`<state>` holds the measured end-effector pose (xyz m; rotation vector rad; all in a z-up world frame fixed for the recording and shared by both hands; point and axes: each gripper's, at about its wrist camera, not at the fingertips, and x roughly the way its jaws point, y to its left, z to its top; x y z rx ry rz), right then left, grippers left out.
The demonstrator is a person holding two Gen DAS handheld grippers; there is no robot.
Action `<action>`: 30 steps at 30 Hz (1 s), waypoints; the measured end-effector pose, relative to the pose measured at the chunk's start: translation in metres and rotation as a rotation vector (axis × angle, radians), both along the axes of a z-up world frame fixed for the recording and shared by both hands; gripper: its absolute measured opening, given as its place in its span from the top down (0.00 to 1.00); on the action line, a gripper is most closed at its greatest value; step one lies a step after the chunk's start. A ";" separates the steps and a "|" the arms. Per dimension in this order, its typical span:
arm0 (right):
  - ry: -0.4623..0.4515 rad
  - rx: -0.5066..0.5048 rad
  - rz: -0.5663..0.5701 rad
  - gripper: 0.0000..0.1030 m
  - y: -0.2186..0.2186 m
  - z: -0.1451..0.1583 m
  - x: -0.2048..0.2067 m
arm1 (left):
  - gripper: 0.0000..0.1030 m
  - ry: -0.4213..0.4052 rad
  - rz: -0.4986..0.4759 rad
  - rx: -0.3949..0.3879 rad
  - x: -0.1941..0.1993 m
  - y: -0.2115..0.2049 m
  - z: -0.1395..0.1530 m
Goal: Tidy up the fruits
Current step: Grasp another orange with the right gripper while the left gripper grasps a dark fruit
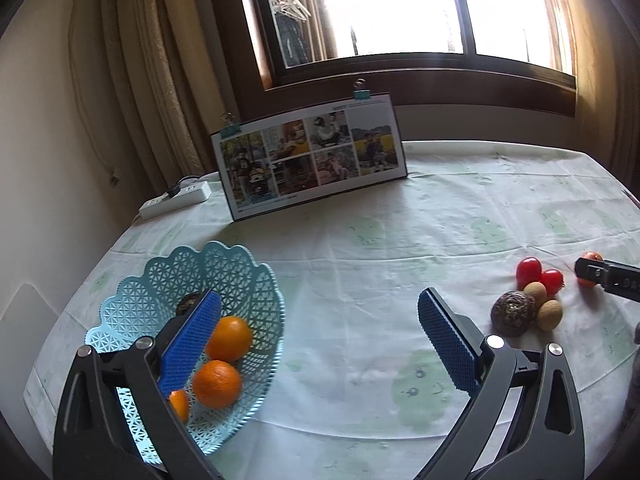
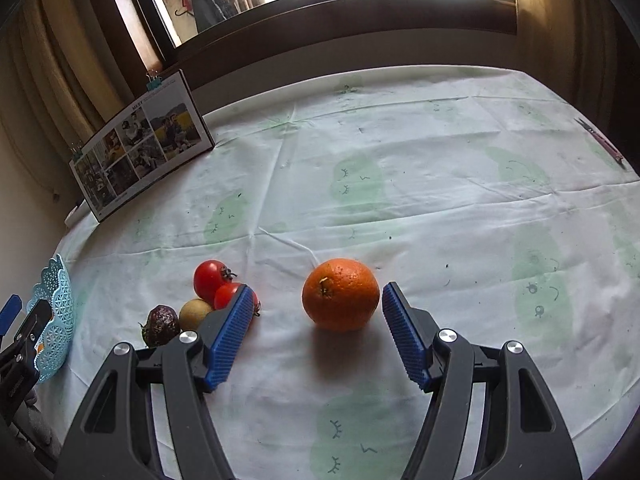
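Left hand-held gripper was spread wide, nothing betw. pads, hovering over worktop just R of blue lattice basket. Basket held 3 oranges plus a dark round fruit at rear, mostly hidden behind left pad.

Right hand-held gripper also spread, pads either side of a single orange sitting on the cloth; right pad close to the skin, contact not confirmable, left pad clearly apart from it.

Loose cluster on worktop, L of that orange: 2 red tomatoes, touching each other; a tan round fruit just beside them; a dark wrinkled fruit next to that. Left wrist view showed a second tan fruit in same cluster.

Photo board w/ binder clips stood upright at far edge of worktop. White power strip lay L of it.
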<state>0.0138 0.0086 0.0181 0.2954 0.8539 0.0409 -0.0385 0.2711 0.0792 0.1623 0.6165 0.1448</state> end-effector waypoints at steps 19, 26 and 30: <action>-0.002 -0.038 0.028 0.61 0.002 -0.005 0.001 | 0.03 0.187 -0.286 -0.199 0.023 -0.055 -0.037; 0.003 -0.032 0.026 0.61 0.000 -0.006 0.001 | 0.15 0.235 -0.361 -0.232 0.034 -0.072 -0.044; 0.000 -0.027 0.025 0.60 0.000 -0.006 0.001 | 0.30 0.276 -0.396 -0.264 0.042 -0.077 -0.053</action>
